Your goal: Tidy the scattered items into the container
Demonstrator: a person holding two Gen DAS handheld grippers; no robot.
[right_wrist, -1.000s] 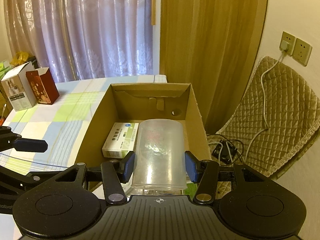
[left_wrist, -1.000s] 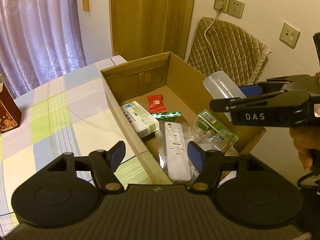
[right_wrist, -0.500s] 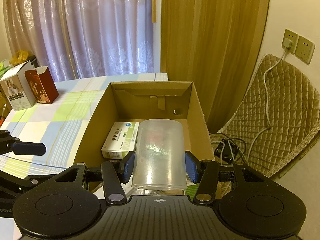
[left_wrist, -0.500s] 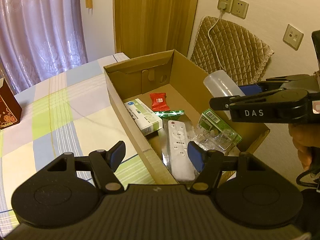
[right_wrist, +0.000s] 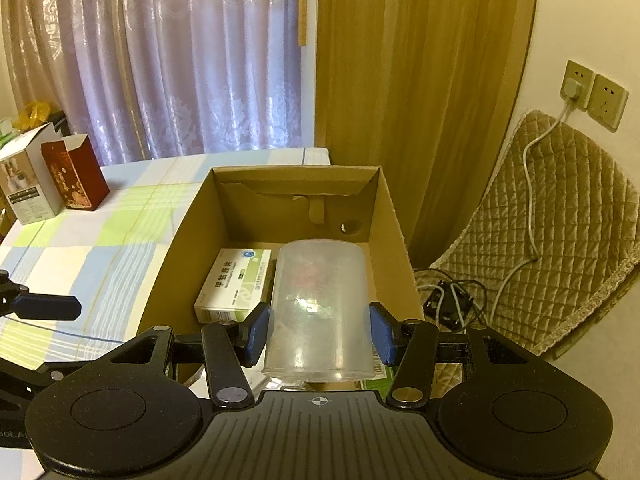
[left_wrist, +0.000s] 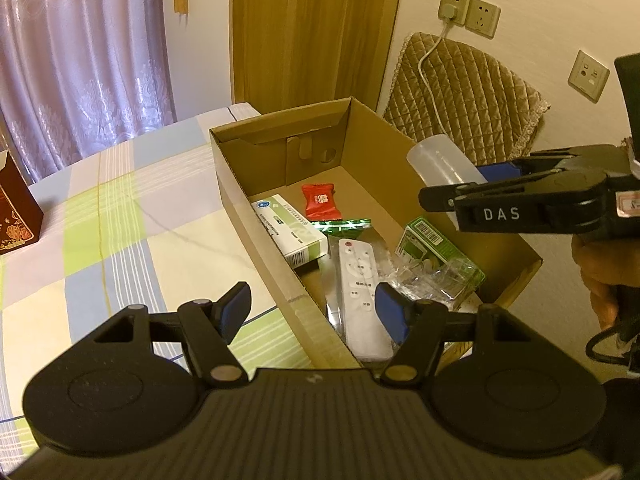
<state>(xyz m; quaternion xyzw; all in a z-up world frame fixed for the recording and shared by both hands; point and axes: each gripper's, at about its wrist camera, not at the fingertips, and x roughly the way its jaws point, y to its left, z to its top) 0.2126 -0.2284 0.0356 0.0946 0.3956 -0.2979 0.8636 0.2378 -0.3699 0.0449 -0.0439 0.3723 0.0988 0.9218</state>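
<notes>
While the clear plastic cup (right_wrist: 318,308) lies gripped between the right gripper (right_wrist: 318,334) jaws, long axis pointing forward over the cardboard box (left_wrist: 236,184), the left gripper (left_wrist: 312,312) hangs released above the box's near wall.

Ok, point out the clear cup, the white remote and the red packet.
clear cup (right_wrist: 318,308): right wrist view, side wall.
white remote (left_wrist: 359,280): left wrist view, button face.
red packet (left_wrist: 320,199): left wrist view, printed front.

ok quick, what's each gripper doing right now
left gripper: open, tongs empty.
right gripper: shut on the clear plastic cylindrical cup, over the brown cardboard box.
</notes>
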